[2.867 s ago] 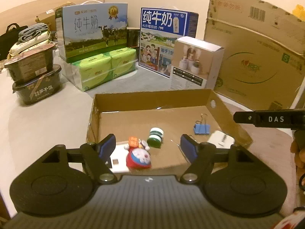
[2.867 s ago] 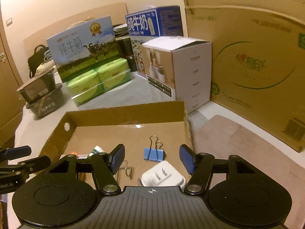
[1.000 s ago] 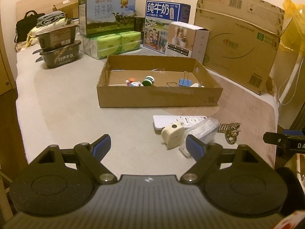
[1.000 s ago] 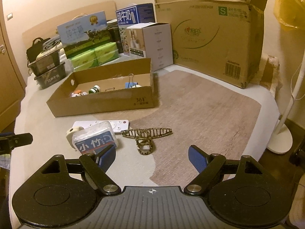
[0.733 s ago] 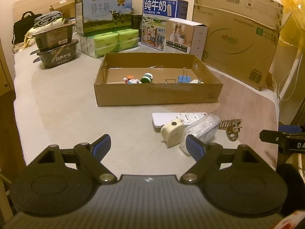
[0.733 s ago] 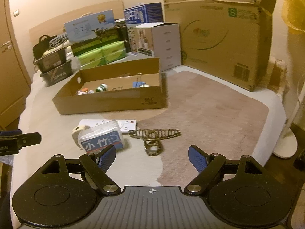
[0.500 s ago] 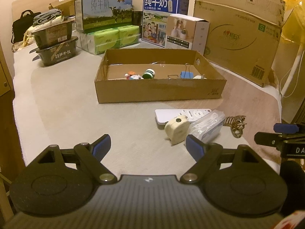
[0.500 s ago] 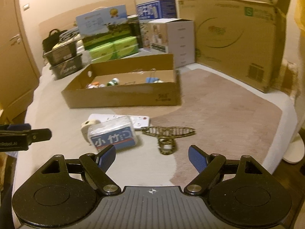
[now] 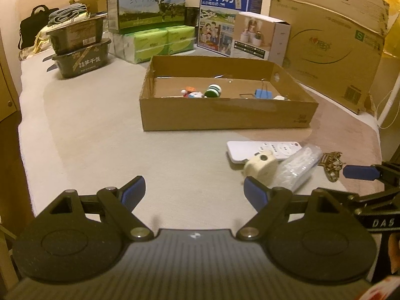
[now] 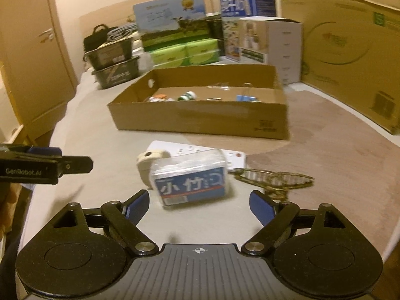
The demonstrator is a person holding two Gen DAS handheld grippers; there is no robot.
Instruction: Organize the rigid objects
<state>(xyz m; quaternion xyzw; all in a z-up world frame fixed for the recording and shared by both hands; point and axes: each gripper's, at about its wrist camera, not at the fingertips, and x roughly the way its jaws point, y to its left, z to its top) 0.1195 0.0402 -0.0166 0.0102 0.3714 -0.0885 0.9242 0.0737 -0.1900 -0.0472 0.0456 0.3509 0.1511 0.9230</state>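
A shallow cardboard tray (image 9: 225,115) (image 10: 200,120) holds a small figure (image 9: 192,94), a green-and-white spool (image 9: 213,90), a blue binder clip (image 9: 263,93) and a white plug (image 9: 281,98). In front of it lie a white remote (image 9: 260,150) (image 10: 235,155), a cream round gadget (image 9: 261,165) (image 10: 147,161), a clear packet with a blue label (image 10: 191,181) (image 9: 300,166) and a gold hair claw (image 10: 275,178) (image 9: 331,161). My left gripper (image 9: 193,192) is open and empty over bare table. My right gripper (image 10: 200,206) is open, just short of the packet.
Milk cartons (image 9: 147,7), green tissue packs (image 9: 155,42), a white box (image 9: 260,38) and a big cardboard box (image 9: 332,50) stand behind the tray. Black food tubs (image 9: 80,47) are stacked at the back left. The table edge drops off on the left.
Both grippers have pulled back from above the tray, then come forward and lower toward the loose items. The right gripper has closed in on the packet. Both stay open.
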